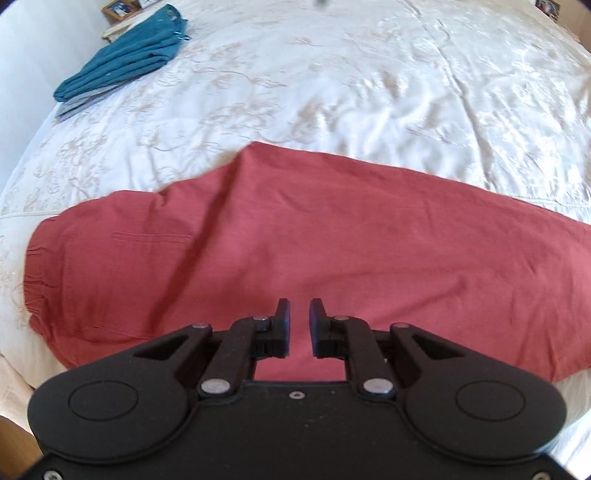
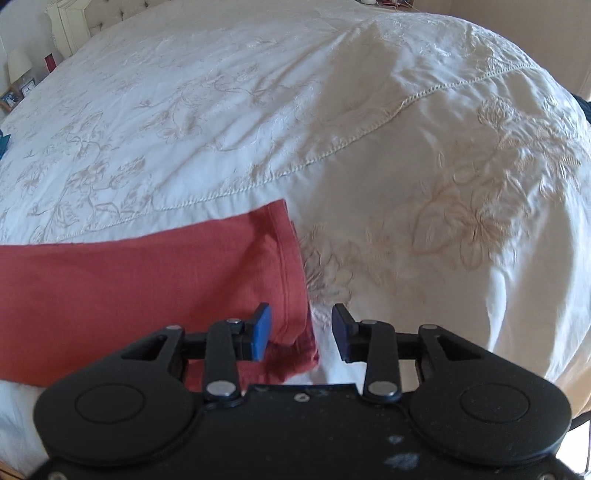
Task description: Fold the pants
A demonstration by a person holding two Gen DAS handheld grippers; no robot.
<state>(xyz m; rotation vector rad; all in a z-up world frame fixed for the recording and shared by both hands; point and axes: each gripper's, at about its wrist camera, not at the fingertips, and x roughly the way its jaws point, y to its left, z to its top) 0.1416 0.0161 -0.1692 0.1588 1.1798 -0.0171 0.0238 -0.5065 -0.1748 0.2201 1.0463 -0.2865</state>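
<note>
Rust-red pants (image 1: 295,251) lie flat across the near side of a white embroidered bedspread (image 1: 332,85), folded lengthwise, waistband at the left and legs running right. My left gripper (image 1: 298,325) hovers over the middle of the pants near their front edge, its jaws a narrow gap apart with nothing pinched between them. In the right wrist view the hem end of the pants (image 2: 184,280) lies at the left. My right gripper (image 2: 301,332) stands open over the hem's near corner, the cloth lying below the gap and not pressed by the pads.
A folded teal garment (image 1: 122,59) rests on the bed's far left corner, beside a nightstand with picture frames (image 1: 118,7). A lamp (image 2: 18,64) and a headboard (image 2: 110,11) show at the far left. The bedspread (image 2: 406,184) stretches right of the hem.
</note>
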